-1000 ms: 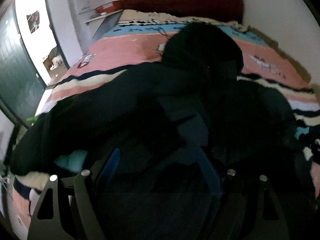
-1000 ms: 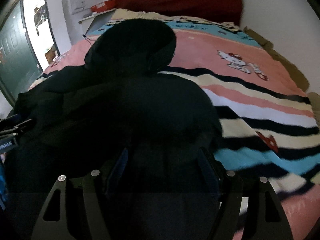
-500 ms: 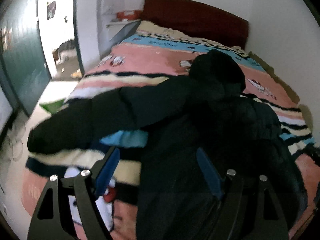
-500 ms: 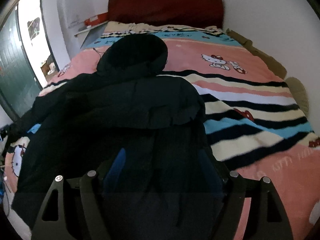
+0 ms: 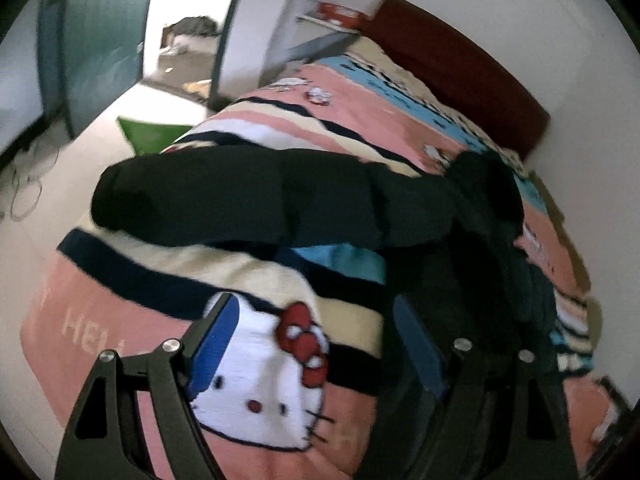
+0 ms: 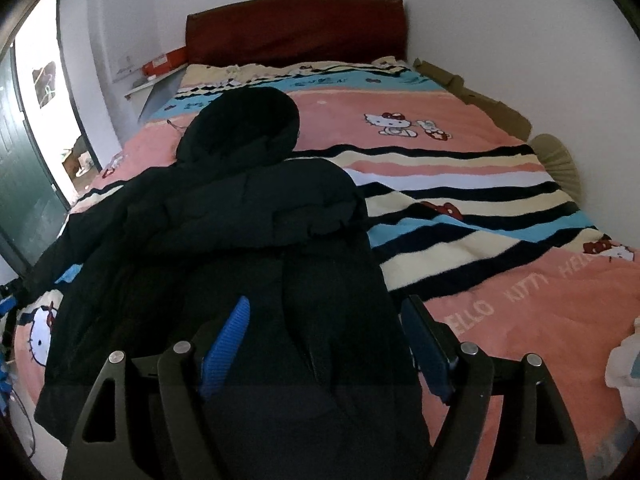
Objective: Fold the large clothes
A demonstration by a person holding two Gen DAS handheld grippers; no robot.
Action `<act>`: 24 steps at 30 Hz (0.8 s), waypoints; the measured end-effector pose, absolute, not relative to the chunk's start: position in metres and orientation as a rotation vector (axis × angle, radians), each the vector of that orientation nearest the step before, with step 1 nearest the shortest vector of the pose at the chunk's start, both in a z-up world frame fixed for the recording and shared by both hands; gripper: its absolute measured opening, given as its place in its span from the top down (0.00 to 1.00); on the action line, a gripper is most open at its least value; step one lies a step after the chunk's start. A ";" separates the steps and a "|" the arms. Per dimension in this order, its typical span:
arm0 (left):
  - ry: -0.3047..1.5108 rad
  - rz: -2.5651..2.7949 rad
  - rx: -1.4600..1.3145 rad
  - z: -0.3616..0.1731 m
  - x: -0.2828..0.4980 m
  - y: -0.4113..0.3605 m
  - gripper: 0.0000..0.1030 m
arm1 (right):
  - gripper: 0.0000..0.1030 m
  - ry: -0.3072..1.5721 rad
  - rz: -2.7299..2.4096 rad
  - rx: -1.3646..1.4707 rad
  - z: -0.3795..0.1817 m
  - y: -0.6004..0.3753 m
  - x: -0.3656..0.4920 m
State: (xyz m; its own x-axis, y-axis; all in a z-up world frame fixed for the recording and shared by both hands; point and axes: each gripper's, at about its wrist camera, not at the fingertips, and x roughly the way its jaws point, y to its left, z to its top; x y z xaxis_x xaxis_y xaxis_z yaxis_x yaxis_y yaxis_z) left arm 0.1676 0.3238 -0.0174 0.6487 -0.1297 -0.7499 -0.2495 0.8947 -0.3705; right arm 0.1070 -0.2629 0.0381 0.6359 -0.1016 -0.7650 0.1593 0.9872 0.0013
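A large black hooded puffer jacket [image 6: 240, 232] lies on the bed, hood [image 6: 244, 128] toward the headboard. Its right side is folded over the body. One sleeve [image 5: 248, 200] stretches out across the blanket toward the bed's left edge. My left gripper [image 5: 312, 328] is open and empty above the blanket, beside the jacket's left edge, below the sleeve. My right gripper [image 6: 326, 324] is open and empty above the jacket's lower body.
A striped pink Hello Kitty blanket [image 6: 460, 184] covers the bed, with a dark red headboard [image 6: 296, 28] behind. A green door [image 5: 92, 40] and open doorway [image 5: 184, 32] are at the left. A white item [image 6: 624, 364] lies at the bed's right front.
Both grippers have pulled back and up from the jacket. The left one has swung left, off the jacket's body, and now faces the outstretched sleeve and bare blanket.
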 end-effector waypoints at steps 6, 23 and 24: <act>0.838 0.149 -0.736 -0.049 0.168 0.397 0.24 | 0.25 0.887 -0.166 0.074 0.033 -0.264 0.101; 0.800 0.223 -1.115 -0.124 0.204 0.489 0.26 | 0.25 0.924 -0.256 0.095 0.022 -0.296 0.087; 0.790 0.223 -1.130 -0.126 0.208 0.492 0.26 | 0.25 0.924 -0.262 0.097 0.022 -0.298 0.086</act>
State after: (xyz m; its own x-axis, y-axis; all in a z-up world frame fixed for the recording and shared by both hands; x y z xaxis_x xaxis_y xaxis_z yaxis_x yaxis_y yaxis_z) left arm 0.2076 0.4922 -0.1257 0.7145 -0.2210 -0.6638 -0.5358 0.4374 -0.7223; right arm 0.0858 -0.2983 0.0217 0.5730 -0.1819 -0.7991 0.2652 0.9638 -0.0292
